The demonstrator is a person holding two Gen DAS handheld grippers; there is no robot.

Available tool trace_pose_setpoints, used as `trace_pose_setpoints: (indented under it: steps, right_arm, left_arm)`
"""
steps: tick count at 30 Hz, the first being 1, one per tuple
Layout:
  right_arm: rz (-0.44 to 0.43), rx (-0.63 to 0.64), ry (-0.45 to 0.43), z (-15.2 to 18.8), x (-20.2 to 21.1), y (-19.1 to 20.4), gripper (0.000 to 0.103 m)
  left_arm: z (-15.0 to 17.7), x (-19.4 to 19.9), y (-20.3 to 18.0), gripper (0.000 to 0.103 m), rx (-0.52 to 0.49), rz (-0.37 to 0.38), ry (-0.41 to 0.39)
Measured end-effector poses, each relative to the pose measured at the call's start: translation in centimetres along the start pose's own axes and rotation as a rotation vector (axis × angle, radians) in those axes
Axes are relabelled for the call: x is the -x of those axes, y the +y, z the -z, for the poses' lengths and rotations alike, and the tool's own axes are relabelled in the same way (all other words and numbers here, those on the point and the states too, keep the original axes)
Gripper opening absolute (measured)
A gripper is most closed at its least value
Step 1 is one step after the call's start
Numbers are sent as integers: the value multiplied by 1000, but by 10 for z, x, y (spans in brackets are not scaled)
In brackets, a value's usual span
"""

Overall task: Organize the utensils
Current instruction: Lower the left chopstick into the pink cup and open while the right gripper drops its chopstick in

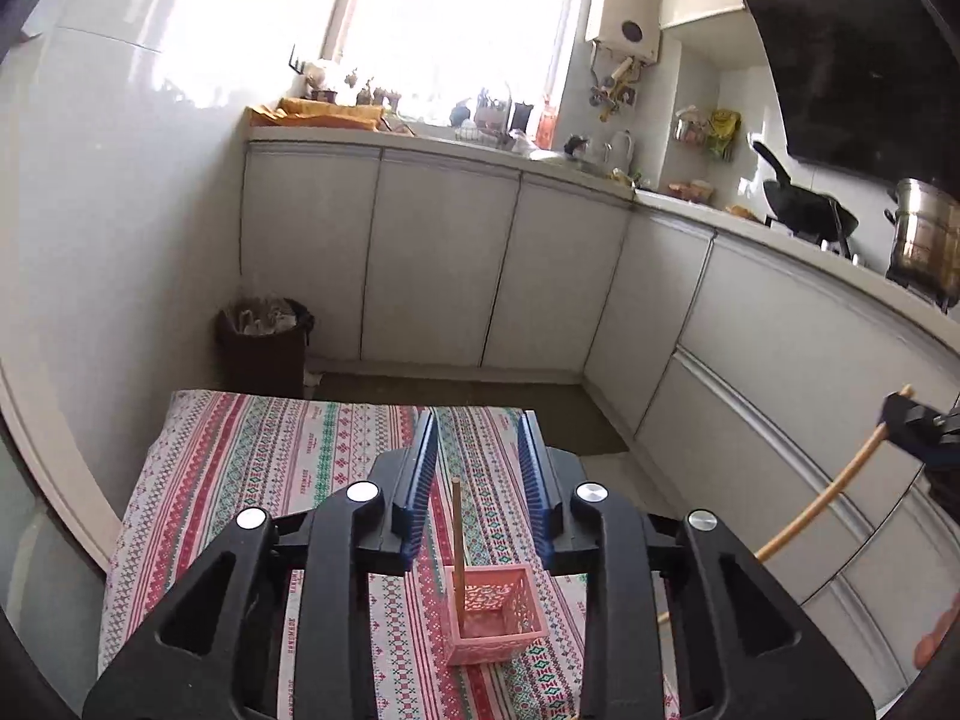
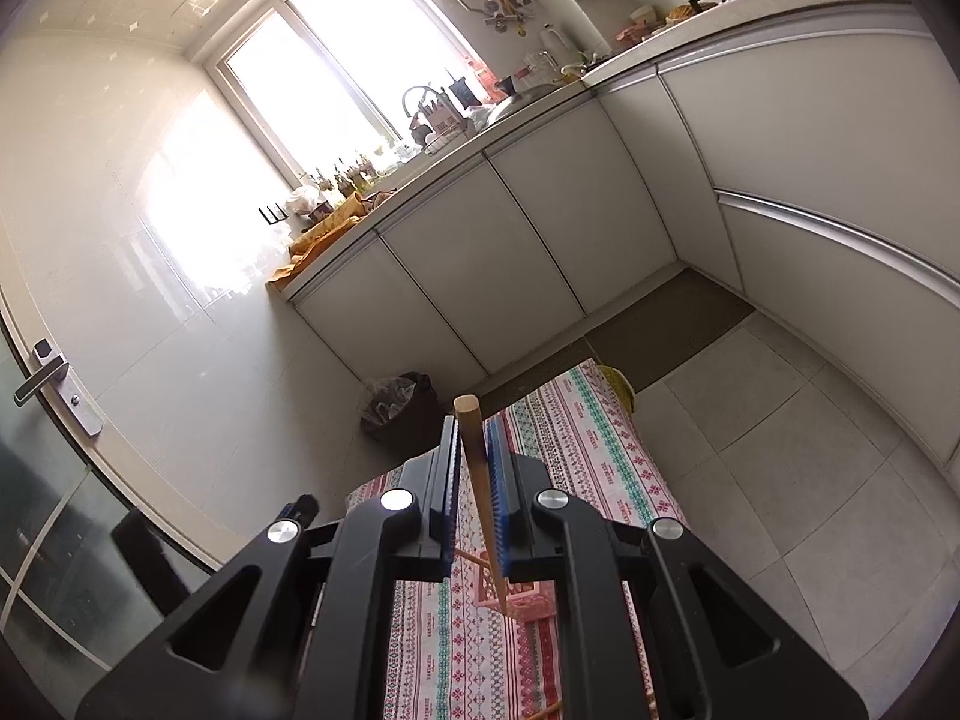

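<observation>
While L jaws gape above chopstick (image 1: 457, 531) in basket (image 1: 498, 612), R jaws clamp 2nd chopstick (image 2: 478, 480).

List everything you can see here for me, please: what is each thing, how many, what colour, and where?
basket: one, pink, on the striped cloth
chopstick in basket: one, wooden, standing upright inside it
held chopstick: one, wooden, clamped in the right gripper, tip down toward the basket
tablecloth: one, pink, green and white stripes, over the low table
bin: one, dark, on the floor by the cabinets
cabinets: white, under the counter
wok: one, black, on the stove
pot: one, steel, right of the wok
kettle: one, white, on the counter
left gripper: black with blue pads, open, above the basket
right gripper: black with blue pads, shut on held chopstick
</observation>
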State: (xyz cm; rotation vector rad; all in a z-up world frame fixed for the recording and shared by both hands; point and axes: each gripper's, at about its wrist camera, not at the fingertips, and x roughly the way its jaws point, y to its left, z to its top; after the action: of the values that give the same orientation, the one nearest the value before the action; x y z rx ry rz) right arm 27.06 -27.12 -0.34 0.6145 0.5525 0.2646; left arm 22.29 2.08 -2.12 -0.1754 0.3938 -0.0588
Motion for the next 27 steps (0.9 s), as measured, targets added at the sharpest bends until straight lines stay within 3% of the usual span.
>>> trace_pose_setpoints:
  steps: [3,7,15,23,26,27]
  right_arm:
    - [2,28,-19,-2,-20,11,11]
    - [15,77,-31,1,-47,28,11]
    - [51,148,2,25,-89,43,11]
    - [64,178,53,49,-119,44,12]
    - [65,169,45,48,-115,44,24]
    - [65,165,34,47,-111,44,38]
  left_arm:
    - [-5,31,20,33,65,-11,-52]
    - [-11,43,37,33,71,-59,-64]
    - [-12,40,73,33,165,-81,-31]
    - [-13,40,79,33,182,-85,-16]
    - [-14,42,79,37,181,-77,-16]
    - [-15,42,78,38,178,-72,-14]
